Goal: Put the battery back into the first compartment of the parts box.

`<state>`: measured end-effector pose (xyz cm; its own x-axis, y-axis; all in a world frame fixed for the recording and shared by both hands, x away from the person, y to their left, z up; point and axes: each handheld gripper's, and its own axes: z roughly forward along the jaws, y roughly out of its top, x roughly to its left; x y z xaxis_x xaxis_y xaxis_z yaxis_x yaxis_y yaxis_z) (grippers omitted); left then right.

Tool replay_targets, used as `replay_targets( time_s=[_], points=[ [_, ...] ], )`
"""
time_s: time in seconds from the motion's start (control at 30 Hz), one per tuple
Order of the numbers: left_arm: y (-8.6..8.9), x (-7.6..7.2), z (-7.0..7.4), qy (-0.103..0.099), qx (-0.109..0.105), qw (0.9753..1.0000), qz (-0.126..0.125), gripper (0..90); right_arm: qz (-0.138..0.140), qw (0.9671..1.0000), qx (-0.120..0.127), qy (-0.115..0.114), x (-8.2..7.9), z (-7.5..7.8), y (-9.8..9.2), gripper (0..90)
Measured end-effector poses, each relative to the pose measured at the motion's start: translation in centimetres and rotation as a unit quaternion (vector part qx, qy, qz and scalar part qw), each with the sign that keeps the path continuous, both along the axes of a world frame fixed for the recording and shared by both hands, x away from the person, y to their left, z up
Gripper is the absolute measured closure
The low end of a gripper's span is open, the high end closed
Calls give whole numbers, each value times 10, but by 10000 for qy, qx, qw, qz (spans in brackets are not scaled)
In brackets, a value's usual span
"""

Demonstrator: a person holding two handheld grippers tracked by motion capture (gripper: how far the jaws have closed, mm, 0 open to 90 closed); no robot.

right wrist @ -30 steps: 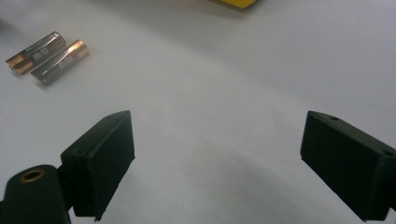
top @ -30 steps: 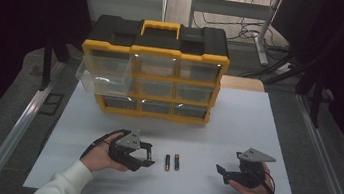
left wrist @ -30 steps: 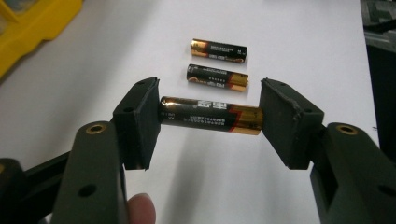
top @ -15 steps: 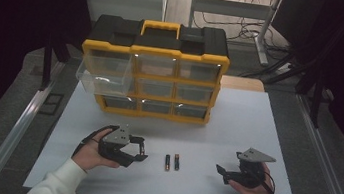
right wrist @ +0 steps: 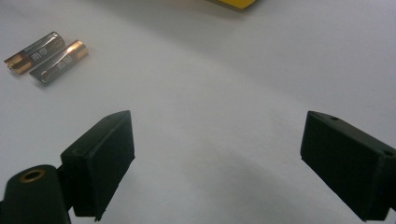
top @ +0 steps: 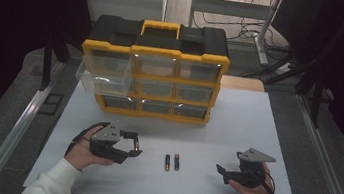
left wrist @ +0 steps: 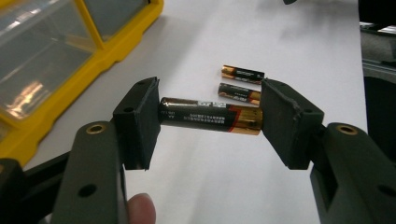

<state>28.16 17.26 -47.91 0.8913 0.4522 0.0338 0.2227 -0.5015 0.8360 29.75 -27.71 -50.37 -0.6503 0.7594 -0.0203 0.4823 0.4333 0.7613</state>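
My left gripper (left wrist: 209, 119) is shut on a black and copper battery (left wrist: 210, 115), clamped end to end between its jaws above the white table. In the high view the left gripper (top: 134, 143) sits at the front left, held by a hand in a white sleeve. Two more batteries (top: 172, 162) lie side by side on the table at front centre, also seen beyond the held battery as the two loose batteries (left wrist: 240, 83). My right gripper (top: 222, 171) rests at the front right, open and holding nothing; its jaws stand wide apart over bare table, with the two batteries (right wrist: 46, 57) far to its upper left.
A black and yellow organiser (top: 154, 69) with clear drawers stands at the back of the white table (top: 235, 135). Its upper left drawer (top: 104, 75) is pulled out. Metal rails run along both sides of the table.
The left gripper has drawn back to the left, away from the two loose batteries, carrying a battery. The right gripper has stayed still.
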Motion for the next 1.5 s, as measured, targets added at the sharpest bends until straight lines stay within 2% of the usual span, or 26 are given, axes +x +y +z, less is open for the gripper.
replay_targets(
  time_s=[0.27,1.03,1.5],
  points=[
    [6,-5,8,-76,-148,9998,91,405,-4,10000,4,-8,0,0,0,102],
    [16,-8,16,-130,-469,9986,187,405,-1,10000,-6,-8,0,0,0,102],
    [23,-10,25,-245,-751,9966,232,405,-8,10000,-3,-13,0,0,0,102]
  ],
)
